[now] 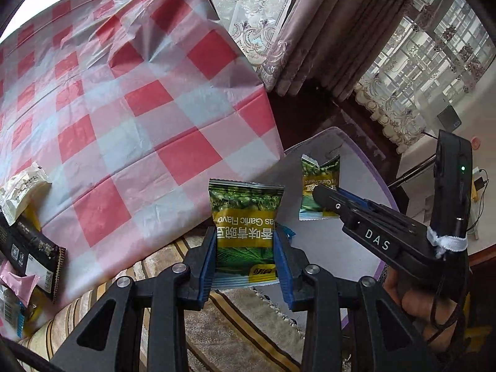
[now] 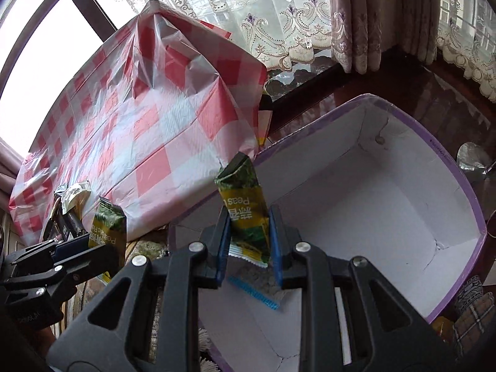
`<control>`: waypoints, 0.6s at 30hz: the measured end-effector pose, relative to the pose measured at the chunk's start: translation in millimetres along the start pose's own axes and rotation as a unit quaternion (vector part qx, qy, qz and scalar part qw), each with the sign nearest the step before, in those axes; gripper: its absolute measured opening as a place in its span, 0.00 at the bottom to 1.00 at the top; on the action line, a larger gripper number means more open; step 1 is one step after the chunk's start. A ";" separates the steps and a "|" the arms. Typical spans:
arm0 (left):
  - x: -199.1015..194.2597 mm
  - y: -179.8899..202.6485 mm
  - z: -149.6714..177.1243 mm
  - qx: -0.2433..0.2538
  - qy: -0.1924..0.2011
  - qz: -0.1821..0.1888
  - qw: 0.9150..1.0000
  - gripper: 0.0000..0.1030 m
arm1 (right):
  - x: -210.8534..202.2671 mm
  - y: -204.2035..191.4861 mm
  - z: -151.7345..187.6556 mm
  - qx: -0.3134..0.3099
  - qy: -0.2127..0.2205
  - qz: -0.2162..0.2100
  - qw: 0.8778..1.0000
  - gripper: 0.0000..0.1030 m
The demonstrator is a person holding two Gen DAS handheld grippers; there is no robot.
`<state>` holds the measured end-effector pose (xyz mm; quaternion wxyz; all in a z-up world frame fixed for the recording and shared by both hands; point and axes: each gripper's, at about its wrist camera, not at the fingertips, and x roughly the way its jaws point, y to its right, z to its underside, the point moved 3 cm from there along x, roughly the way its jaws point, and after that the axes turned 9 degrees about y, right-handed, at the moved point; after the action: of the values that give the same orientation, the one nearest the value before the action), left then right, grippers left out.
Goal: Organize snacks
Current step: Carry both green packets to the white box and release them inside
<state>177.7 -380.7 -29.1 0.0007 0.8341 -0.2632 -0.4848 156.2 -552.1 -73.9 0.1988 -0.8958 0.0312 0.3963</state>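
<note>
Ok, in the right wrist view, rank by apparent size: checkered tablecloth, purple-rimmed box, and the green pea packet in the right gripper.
1. Checkered tablecloth
2. Purple-rimmed box, close to it in apparent size and cut off by the frame, so this order is unsure
3. Green pea packet, smallest

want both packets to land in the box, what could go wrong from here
1. The left gripper holds its green pea packet over the rug and the box's near edge; released now, it might miss the purple-rimmed box.
2. The right gripper pinches its packet edge-on near the bottom, so it could twist out.
3. Both grippers sit close together near the same corner; they may bump.
</note>
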 end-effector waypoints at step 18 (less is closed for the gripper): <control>23.8 5.5 -0.1 0.000 -0.037 0.002 0.999 0.43 | 14.2 9.3 -2.2 0.017 -0.016 0.008 1.000 0.27</control>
<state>184.7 -395.9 -46.9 -0.0078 0.8147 -0.2648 -0.5158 165.5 -560.1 -85.9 0.2114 -0.8854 0.0420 0.4118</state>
